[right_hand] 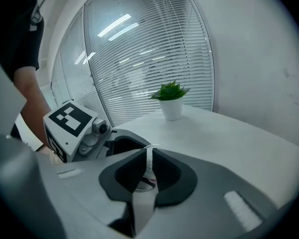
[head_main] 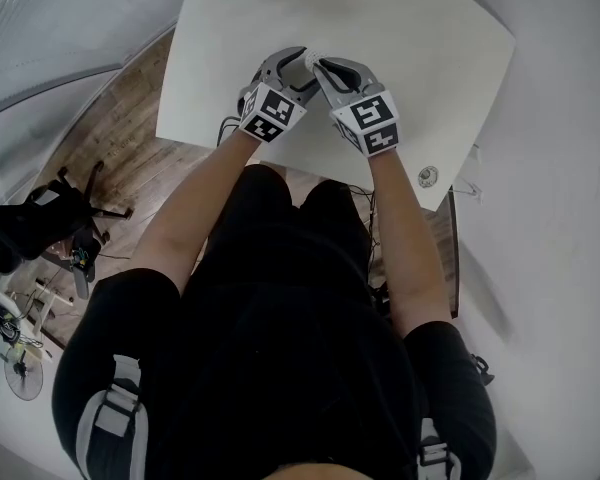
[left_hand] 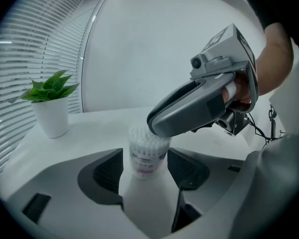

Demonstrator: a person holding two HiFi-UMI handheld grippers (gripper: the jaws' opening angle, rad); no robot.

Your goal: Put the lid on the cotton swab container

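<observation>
White surface (left_hand: 99, 121): left claw (left_hand: 145, 169) stands wide, the light, slick container (left_hand: 147, 153) between its jaws; right claw (right_hand: 145, 176) pinches the flimsy lid (right_hand: 149, 156) by its rim.

A white rectangular table (head_main: 430, 48) stands on brown wood-plank floor (head_main: 120, 148). Behind the table hang pale horizontal window blinds (right_hand: 139, 59).

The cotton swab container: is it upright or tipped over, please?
Upright: the container stands vertical in the left gripper view, swab tips on top.
</observation>
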